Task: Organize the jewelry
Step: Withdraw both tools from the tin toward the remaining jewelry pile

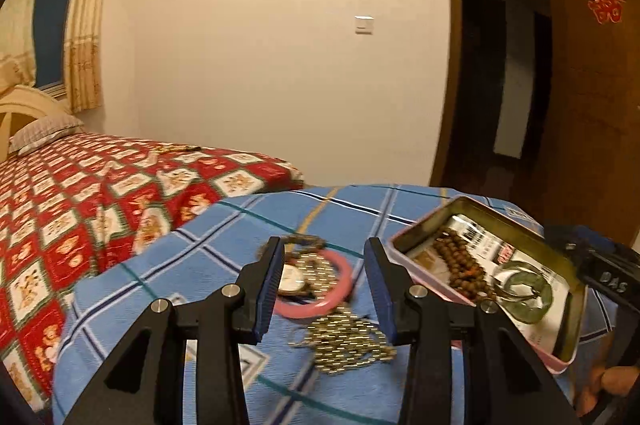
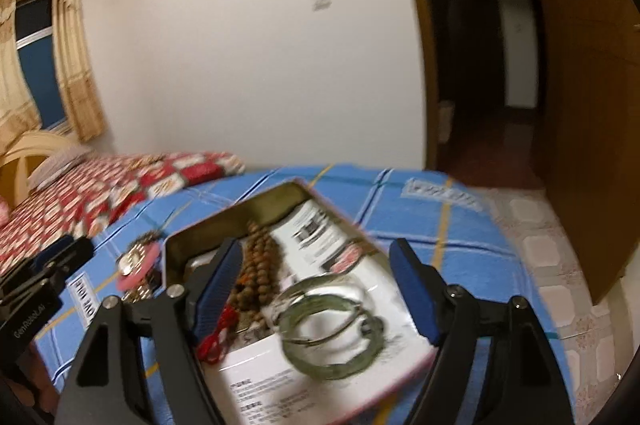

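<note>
The left gripper [image 1: 322, 285] is hovering half-open over the pink bangle [image 1: 320, 285] and tangled gold chain [image 1: 344, 341] (both between its fingers), probably snagging both, while the right gripper [image 2: 316, 289] is gaping wide over the tin [image 2: 240, 213].

Beads [image 1: 460, 265] in tin [image 1: 424, 221], bangle [image 1: 316, 285] left.
</note>
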A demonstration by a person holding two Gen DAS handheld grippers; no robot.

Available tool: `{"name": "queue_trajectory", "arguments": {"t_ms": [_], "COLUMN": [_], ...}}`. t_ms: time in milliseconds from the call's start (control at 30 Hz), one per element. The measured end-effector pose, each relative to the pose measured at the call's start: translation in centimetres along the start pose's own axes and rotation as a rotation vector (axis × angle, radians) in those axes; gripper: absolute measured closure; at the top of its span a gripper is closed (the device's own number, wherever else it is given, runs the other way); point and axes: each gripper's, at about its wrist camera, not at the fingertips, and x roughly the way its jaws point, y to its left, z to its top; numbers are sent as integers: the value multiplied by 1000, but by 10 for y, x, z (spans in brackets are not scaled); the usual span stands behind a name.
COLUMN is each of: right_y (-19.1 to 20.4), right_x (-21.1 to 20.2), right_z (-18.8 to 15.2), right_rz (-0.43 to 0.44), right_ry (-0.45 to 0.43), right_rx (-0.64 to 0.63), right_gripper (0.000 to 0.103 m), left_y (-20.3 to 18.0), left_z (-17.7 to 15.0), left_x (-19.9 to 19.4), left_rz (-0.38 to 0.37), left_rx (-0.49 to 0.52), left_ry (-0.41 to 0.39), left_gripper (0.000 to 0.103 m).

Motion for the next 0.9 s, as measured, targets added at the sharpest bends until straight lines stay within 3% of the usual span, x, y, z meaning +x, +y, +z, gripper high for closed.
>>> {"name": "queue_trajectory", "arguments": {"t_ms": [133,500,900], "right_y": [-2,20,81], "right_x": [-11,-18,-19], "right_z": [1,-2,-16], "right_rz": [-62,-84,109], "right_ry": [-44,-82,8], "right_rx": [7,-112,-116], "right_gripper": [24,24,26], "left_y": [25,73,77], "left_z": [-2,-7,-8], "left_x": [-2,-4,-5], "left_rz": [42,111,96], "left_rx": [-43,-185,-211], "left_ry": [5,15,17], "left_gripper": [61,61,56]}}
